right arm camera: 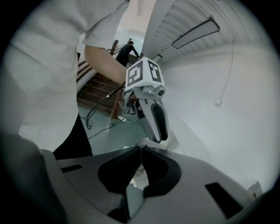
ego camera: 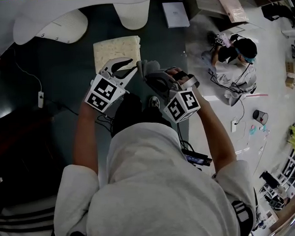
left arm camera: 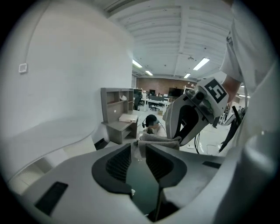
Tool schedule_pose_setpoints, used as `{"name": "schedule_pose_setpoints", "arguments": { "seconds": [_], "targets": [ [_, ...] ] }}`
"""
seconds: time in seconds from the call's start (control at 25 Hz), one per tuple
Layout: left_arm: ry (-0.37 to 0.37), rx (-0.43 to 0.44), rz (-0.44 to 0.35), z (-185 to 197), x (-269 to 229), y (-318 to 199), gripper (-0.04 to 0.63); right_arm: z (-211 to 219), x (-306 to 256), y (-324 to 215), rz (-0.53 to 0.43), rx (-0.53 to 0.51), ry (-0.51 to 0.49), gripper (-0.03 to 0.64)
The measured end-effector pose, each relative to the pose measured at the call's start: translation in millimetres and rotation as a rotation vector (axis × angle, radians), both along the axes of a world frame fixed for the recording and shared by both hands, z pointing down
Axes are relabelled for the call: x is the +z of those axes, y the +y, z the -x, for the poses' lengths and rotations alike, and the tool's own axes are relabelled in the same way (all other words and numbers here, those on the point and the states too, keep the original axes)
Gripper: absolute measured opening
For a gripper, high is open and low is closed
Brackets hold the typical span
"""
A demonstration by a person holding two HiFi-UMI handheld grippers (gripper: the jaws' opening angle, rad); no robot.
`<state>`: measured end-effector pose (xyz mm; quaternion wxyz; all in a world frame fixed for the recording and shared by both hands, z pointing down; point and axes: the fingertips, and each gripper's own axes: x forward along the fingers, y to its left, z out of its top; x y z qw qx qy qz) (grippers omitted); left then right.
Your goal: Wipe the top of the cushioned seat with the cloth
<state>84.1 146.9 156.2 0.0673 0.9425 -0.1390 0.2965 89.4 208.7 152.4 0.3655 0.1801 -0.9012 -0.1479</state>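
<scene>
The cushioned seat is a cream square pad lying on the dark floor ahead of my grippers. A grey cloth hangs bunched from my right gripper, whose jaws are shut on it just right of the seat's near corner. In the right gripper view the cloth sticks out past the closed tips. My left gripper is open, tips right beside the cloth. In the left gripper view, the cloth's end lies at the gap of the parted jaws without being pinched.
White rounded furniture and a white round base stand beyond the seat. A grey flat box lies at the back. A person sits on the pale floor to the right among cables. A power strip lies at left.
</scene>
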Motion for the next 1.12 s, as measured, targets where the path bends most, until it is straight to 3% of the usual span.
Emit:
{"name": "schedule_pose_setpoints", "arguments": {
  "seconds": [0.2, 0.4, 0.52, 0.72, 0.8, 0.84, 0.88, 1.12],
  "targets": [
    [0.009, 0.19, 0.117, 14, 14, 3, 0.14, 12, 1, 0, -0.009, -0.108, 0.106, 0.026],
    [0.069, 0.381, 0.259, 19, 8, 15, 0.158, 24, -2, -4, -0.004, -0.184, 0.158, 0.026],
    [0.077, 0.448, 0.285, 26, 10, 14, 0.162, 37, 2, -13, 0.01, -0.199, 0.17, 0.026],
    [0.086, 0.455, 0.29, 49, 23, -3, 0.161, 61, 12, -33, 0.039, -0.176, 0.165, 0.026],
    [0.092, 0.432, 0.268, 58, 28, -12, 0.102, 68, 16, -43, 0.049, -0.135, 0.146, 0.026],
    [0.097, 0.414, 0.25, 62, 31, -17, 0.041, 71, 18, -49, 0.056, -0.104, 0.131, 0.026],
    [0.104, 0.393, 0.229, 66, 34, -23, 0.021, 73, 21, -55, 0.063, -0.07, 0.115, 0.026],
    [0.104, 0.241, 0.145, 80, 78, -61, 0.018, 77, 59, -110, 0.116, 0.187, -0.027, 0.026]
  ]
}}
